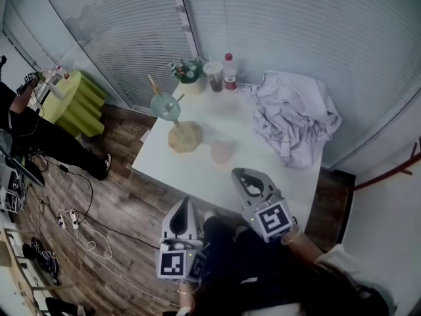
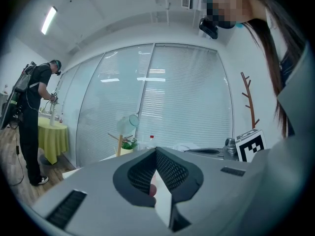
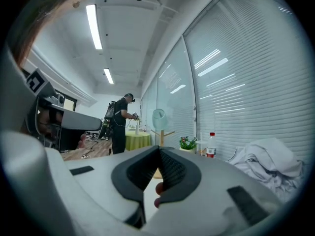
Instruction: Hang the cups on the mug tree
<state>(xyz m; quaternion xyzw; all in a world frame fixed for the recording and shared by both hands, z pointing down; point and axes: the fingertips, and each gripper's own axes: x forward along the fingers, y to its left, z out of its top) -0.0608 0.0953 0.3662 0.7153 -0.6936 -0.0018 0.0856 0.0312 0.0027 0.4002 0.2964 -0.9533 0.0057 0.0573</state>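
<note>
Nearest, left gripper (image 1: 185, 201) and right gripper (image 1: 241, 174), both pinched shut with nothing between the jaws, held by the front edge of the white table (image 1: 289, 176). Farther on, pink cup (image 1: 222, 151) on the tabletop just right of the mug tree (image 1: 185, 135), not touching it. Teal cup (image 1: 164, 104) hung on an upper peg. Crumpled white cloth (image 1: 296, 117) at right; bottle (image 1: 230, 72) and potted plant (image 1: 188, 73) behind.

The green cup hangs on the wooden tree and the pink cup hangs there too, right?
Not quite. The green cup does hang on the wooden tree, but the pink cup sits on the white table beside the tree's base. The head view shows it.
</note>
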